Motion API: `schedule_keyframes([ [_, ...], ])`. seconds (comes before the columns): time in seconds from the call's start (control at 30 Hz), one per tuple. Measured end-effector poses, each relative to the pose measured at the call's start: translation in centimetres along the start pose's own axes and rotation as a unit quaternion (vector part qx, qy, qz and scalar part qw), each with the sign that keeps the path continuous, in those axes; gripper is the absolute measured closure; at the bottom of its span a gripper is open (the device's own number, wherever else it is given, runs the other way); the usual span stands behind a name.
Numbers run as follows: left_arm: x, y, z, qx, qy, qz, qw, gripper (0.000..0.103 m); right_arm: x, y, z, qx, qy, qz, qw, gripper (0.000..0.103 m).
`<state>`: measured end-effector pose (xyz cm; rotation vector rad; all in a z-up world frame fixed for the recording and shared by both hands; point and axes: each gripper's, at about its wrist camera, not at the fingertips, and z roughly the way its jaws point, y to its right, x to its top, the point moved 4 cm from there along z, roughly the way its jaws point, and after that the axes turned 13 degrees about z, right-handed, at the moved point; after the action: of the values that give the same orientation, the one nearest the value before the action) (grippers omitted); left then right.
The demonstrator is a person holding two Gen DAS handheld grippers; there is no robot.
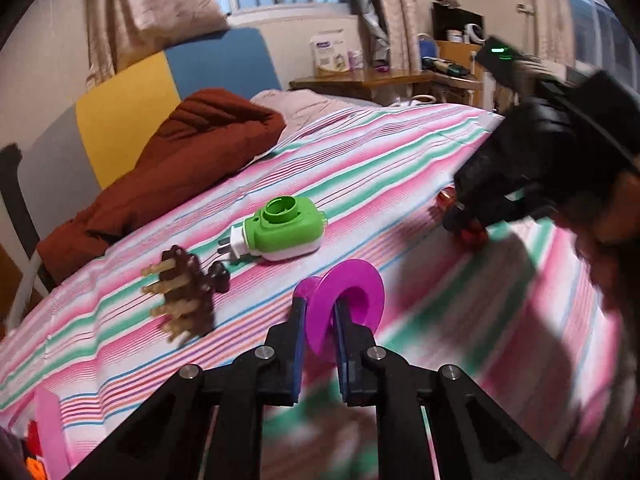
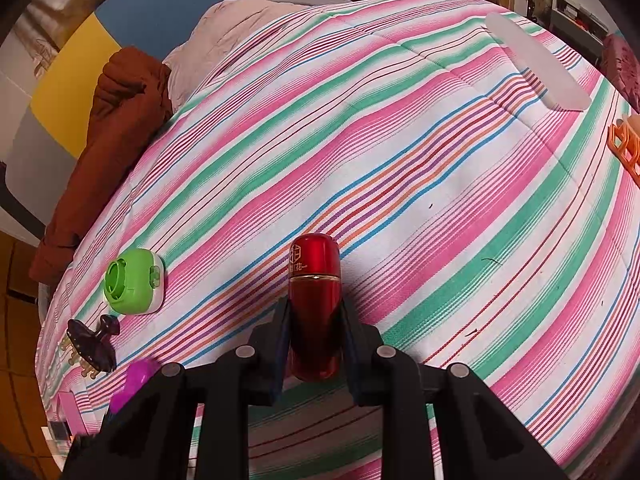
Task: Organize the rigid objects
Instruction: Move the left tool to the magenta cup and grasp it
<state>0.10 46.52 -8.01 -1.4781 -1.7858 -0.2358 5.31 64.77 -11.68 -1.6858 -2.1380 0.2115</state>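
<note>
On the striped bedspread [image 2: 400, 152]: one green plug-in [image 1: 286, 230], one brown comb [image 1: 188, 294] beside it. Left gripper [image 1: 320, 312] clamps one magenta spool [image 1: 346, 304], perhaps lifted; right gripper [image 2: 314, 316] clamps one red bottle [image 2: 315, 300].

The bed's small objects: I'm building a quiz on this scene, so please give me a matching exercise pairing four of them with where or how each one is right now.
Things:
1. purple ring
2. red bottle
3. green plug-in device
4. brown massage comb

States:
A. lying free on the striped blanket, plug prongs pointing at the comb
B. clamped in the right gripper
C. lying on the blanket with pale teeth sticking out
D. clamped in the left gripper

Pairs: 1-D, 2-B, 3-A, 4-C
</note>
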Motion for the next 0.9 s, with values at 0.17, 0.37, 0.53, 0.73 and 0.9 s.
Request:
schedule_keyframes([
  [0.17,-2.1,3.3,-2.4,-0.018,0.005,0.111,0.9937,0.082,-0.1,0.0,0.0,0.001,-0.001,-0.001,1.0,0.08],
  [0.37,-4.8,5.2,-5.2,-0.079,0.006,0.134,0.9879,0.049,-0.1,-0.1,0.1,0.001,-0.001,-0.001,1.0,0.08],
  [0.53,-5.4,-1.5,-3.6,-0.126,-0.031,-0.156,0.9792,0.03,0.0,0.2,-0.2,0.002,-0.001,0.0,1.0,0.08],
  [0.73,-5.1,-5.6,-0.5,-0.153,-0.054,-0.381,0.9103,0.03,0.0,0.3,-0.2,0.001,0.0,-0.002,1.0,0.08],
  [0.9,-2.5,-3.3,0.5,-0.176,-0.054,-0.33,0.926,0.025,0.0,0.3,-0.2,0.001,-0.001,-0.001,1.0,0.08],
])
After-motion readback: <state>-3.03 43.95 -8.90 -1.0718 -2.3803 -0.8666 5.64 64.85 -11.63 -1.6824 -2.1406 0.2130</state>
